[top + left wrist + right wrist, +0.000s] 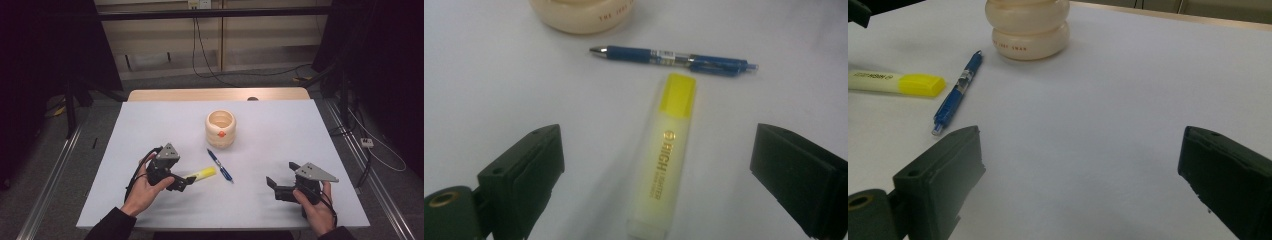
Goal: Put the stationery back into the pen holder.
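Your left gripper (656, 165) is released, its jaws spread wide to either side of the yellow highlighter (663, 165), which lies flat on the table (280, 150) between them with no contact yet. The jaws straddle the barrel across its short axis, which appears to be the correct alignment for closing on it. Just beyond the cap lies the blue pen (674, 59), crosswise and close but apart (keep the jaw tips clear of it). Farther off stands the cream ribbed holder (220, 128), probably the destination.

Your right gripper (282, 186) is also released and empty, resting over bare table well to the side.

The left gripper view confirms the straddle and the highlighter's printed label; the high view shows the holder's open top.
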Tool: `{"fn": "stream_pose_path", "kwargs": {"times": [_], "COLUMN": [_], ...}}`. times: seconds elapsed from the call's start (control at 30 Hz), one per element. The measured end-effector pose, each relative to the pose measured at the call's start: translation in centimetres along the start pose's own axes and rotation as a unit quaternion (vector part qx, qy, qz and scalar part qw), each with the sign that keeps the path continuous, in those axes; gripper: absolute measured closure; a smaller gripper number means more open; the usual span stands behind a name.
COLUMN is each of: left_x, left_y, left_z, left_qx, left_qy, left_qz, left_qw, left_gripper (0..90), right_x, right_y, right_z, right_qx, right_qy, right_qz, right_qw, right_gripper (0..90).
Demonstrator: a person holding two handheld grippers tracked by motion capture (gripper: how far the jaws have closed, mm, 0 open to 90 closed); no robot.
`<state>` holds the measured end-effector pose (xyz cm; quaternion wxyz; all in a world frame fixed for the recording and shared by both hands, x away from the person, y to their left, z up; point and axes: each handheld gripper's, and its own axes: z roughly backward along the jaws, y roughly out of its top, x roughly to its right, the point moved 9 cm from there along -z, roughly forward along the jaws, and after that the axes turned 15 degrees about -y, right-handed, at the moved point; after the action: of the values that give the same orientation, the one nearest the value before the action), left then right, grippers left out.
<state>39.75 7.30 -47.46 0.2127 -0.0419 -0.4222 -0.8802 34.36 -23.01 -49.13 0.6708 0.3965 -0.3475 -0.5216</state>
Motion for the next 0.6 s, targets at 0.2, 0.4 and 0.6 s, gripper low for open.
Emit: {"fn": "stream_pose_path", "kwargs": {"times": [0.2,0.4,0.6], "left_x": [-0.1,-1.6,-2.6], "left_y": [1.2,2.6,4.4], "left_z": [-1.2,-2.5,-4.4], "left_qx": [-0.022,-0.035,-0.047], "left_qy": [-0.043,-0.035,-0.037], "left_qz": [0.008,-0.003,0.001], "left_qw": [0.9988,0.9988,0.9982], "left_gripper": [9.2,10.0,10.4], "right_x": [0.0,0.0,0.0], "right_y": [0.0,0.0,0.0], "right_z": [0.0,0.0,0.0], "right_qx": [0.001,0.001,0.001], "right_qy": [0.0,0.0,0.0], "right_qz": [-0.002,-0.002,0.0], "right_qw": [1.0,1.0,1.0], "right_gripper": [4.1,4.0,4.1]}}
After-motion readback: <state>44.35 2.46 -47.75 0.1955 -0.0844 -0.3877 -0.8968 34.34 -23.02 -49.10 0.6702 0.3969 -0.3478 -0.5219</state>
